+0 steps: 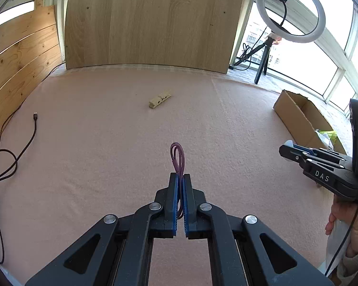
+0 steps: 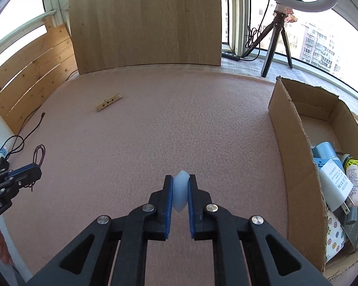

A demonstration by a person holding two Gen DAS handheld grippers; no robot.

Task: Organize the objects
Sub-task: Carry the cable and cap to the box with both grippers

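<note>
My left gripper (image 1: 180, 176) is shut on a thin dark-red looped band (image 1: 177, 158), whose loop sticks up past the blue pads above the pink mat. From the right wrist view the same band (image 2: 39, 153) shows at the far left, held in the left gripper (image 2: 33, 166). My right gripper (image 2: 180, 178) is shut on a small translucent white piece (image 2: 180, 190) pinched between its pads. In the left wrist view the right gripper (image 1: 287, 149) appears at the right edge with the white piece at its tip. A wooden clothespin (image 1: 160, 99) (image 2: 108, 102) lies alone on the mat farther back.
An open cardboard box (image 2: 296, 147) (image 1: 296, 114) at the right holds a white charger, a blue item, a yellow shuttlecock and other things. A dark cable (image 1: 33, 128) trails along the left. A wooden panel (image 1: 152, 21) stands at the back, a ring light on a tripod (image 1: 291, 9) at back right.
</note>
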